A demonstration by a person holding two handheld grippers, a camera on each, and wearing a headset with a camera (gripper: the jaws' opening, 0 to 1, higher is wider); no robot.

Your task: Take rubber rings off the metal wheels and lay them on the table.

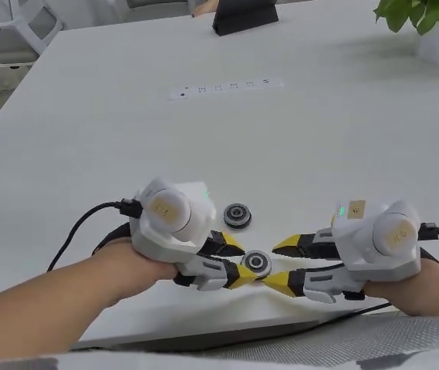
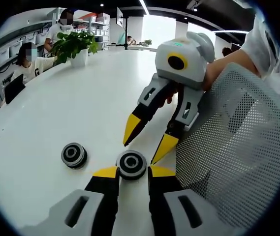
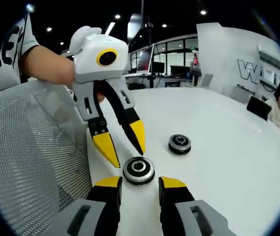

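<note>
Two wheels on white surface [image 1: 126,116]: near wheel [image 1: 256,263] at 6 o'clock by front edge, spare wheel [image 1: 237,216] at 11 o'clock from it. Dark rubber ring [image 3: 139,181] apparently on each.

Left hand-held gripper [image 1: 239,260] straddles near wheel, tips at rim; clamped or not, cannot tell. Right hand-held gripper [image 1: 274,264] released, tips just short of wheel.

Risks: round wheel squirts from tips, rolls off edge toward mesh chair [image 2: 238,147]; opposing tips clash.

Ring-to-metal seam hard to make out; wheel underside hidden.

Two wheels [image 1: 256,263] [image 1: 237,216], two grippers [image 1: 241,260] [image 1: 272,262].
</note>
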